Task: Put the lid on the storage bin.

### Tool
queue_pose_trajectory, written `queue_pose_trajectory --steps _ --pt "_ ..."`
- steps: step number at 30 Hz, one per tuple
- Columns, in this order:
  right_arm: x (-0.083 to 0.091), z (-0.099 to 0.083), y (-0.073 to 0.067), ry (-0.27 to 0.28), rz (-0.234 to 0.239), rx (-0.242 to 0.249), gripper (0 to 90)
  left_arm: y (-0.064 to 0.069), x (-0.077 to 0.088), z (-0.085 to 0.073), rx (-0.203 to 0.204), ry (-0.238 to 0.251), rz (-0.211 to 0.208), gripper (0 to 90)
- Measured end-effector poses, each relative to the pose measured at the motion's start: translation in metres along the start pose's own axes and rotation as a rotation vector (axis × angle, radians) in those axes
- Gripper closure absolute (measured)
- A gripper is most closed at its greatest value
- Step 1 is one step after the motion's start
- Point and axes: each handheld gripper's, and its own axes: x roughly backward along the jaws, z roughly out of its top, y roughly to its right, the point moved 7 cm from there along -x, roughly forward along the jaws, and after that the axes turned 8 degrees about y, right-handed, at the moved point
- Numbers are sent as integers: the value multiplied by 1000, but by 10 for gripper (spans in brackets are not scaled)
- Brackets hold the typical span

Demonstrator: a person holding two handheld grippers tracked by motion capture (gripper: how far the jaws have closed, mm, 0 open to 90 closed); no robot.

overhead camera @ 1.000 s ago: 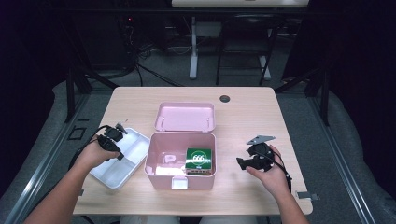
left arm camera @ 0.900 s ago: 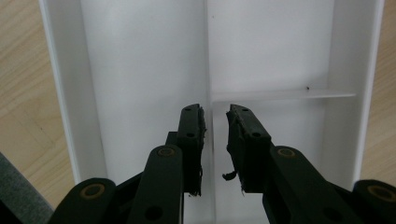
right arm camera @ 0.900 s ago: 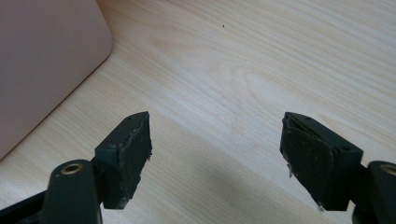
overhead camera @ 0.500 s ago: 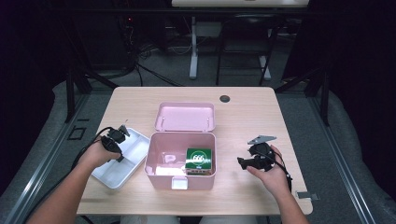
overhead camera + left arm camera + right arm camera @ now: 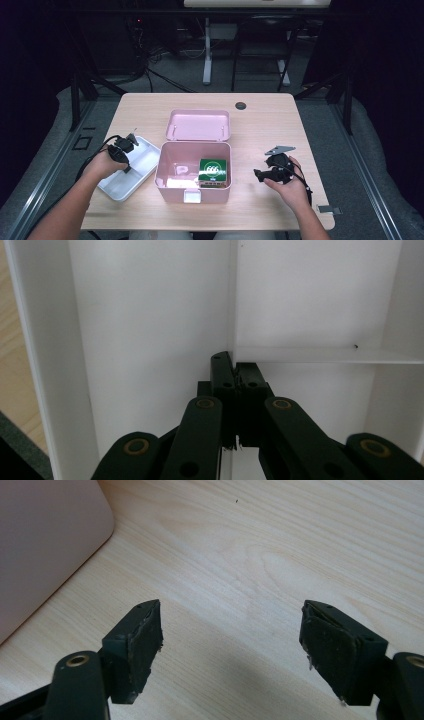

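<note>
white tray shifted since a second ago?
No. In the high view the white divided tray sits at the same spot beside the pink box, near the table's left edge. The left tool has just closed on its divider.

L gripper (image 5: 235,385) jaws just closed, apparently clamped, R gripper (image 5: 231,645) jaws apart
</note>
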Motion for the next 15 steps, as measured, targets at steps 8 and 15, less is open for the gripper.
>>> queue_pose_trajectory --steps 8,15 --pt "0 0 1 1 -3 -5 247 1 37 1 -71 54 51 890" --pt "0 -1 1 1 -2 -7 247 9 62 0 -151 70 92 890"
